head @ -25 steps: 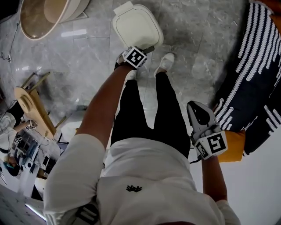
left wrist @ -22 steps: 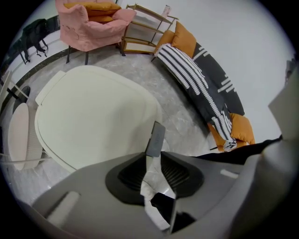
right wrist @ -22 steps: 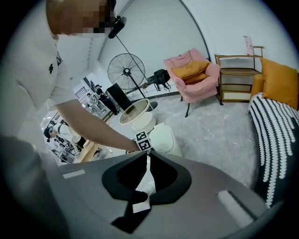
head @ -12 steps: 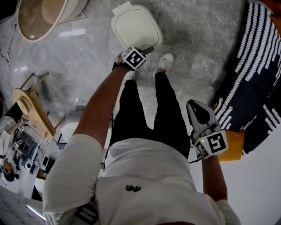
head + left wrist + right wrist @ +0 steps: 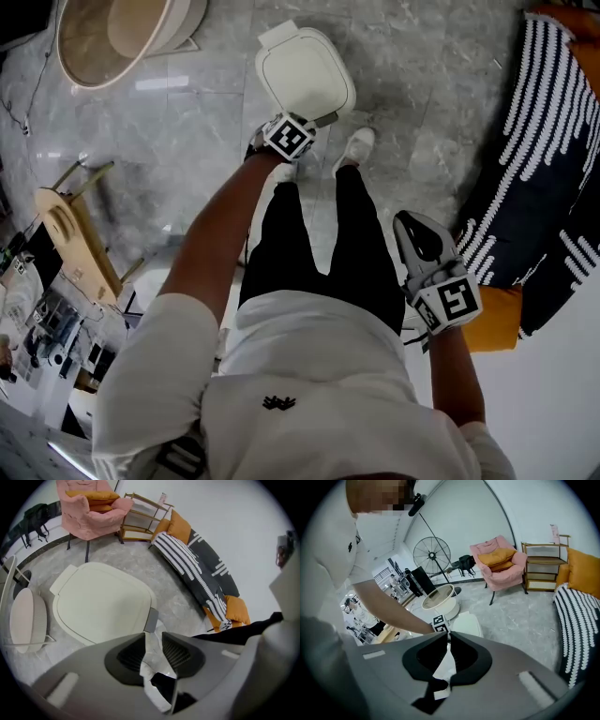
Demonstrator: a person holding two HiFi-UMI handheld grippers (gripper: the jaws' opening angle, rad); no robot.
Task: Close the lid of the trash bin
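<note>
The white trash bin (image 5: pixel 305 73) stands on the grey marble floor with its lid lying flat and closed, also in the left gripper view (image 5: pixel 101 604) and small in the right gripper view (image 5: pixel 466 623). My left gripper (image 5: pixel 292 134) hovers just over the bin's near edge, beside a grey tab (image 5: pixel 151 619). Its jaws are opening, a narrow gap (image 5: pixel 153 635) showing floor and nothing between the pads. My right gripper (image 5: pixel 412 223) hangs by the person's right leg, far from the bin. Its jaws (image 5: pixel 449 637) meet at the tips and hold nothing.
The person's white shoes (image 5: pixel 356 145) stand just in front of the bin. A round beige tub (image 5: pixel 117 28) sits to the bin's left, a wooden stand (image 5: pixel 70 230) lower left. A striped black-and-white sofa (image 5: pixel 544 122) with an orange cushion (image 5: pixel 492 323) fills the right. A pink armchair (image 5: pixel 91 508) stands beyond.
My left gripper has lifted a little off the bin's front edge. The right gripper has shifted slightly upward. The bin's lid stays down.
</note>
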